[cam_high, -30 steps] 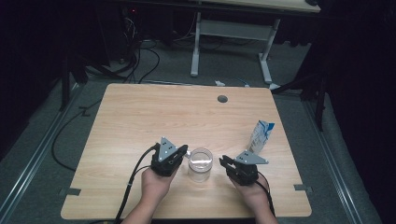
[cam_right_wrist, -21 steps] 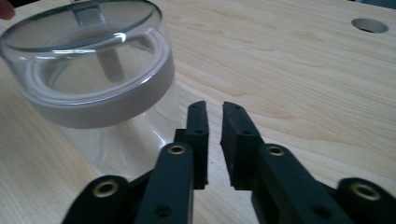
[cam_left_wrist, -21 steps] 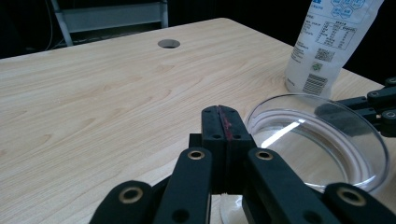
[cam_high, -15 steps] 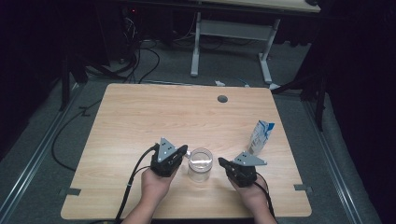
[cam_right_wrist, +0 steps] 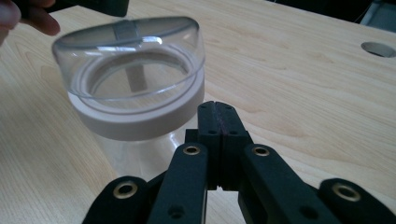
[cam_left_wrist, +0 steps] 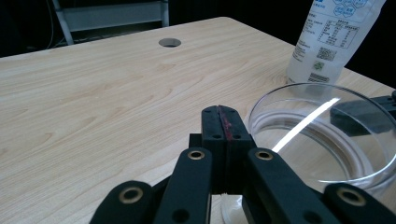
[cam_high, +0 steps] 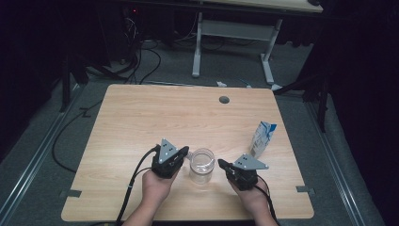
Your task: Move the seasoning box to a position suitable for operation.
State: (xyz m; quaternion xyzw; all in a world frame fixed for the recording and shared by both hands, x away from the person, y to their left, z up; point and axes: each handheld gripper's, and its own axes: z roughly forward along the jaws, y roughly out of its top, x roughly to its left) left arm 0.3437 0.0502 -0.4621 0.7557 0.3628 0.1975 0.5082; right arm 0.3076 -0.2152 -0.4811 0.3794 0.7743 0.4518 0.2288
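We have one clear jar standing upright near the front edge of the table, between our two grippers. The left gripper sits just beside the jar's left side, its jaws pressed together with nothing between them, as the left gripper view shows. The right gripper waits just to the jar's right, its jaws likewise pressed together and empty in the right gripper view. The jar wears a clear domed lid over a white collar, and we judge that it is still closed and looks empty. So the work seems barely begun: we have come up on both sides but hold nothing, and gripping the jar and taking off the lid are left. One white and blue pouch stands upright well to the right, untouched. By count: one jar, one lid, one pouch, two grippers, one round hole in the table
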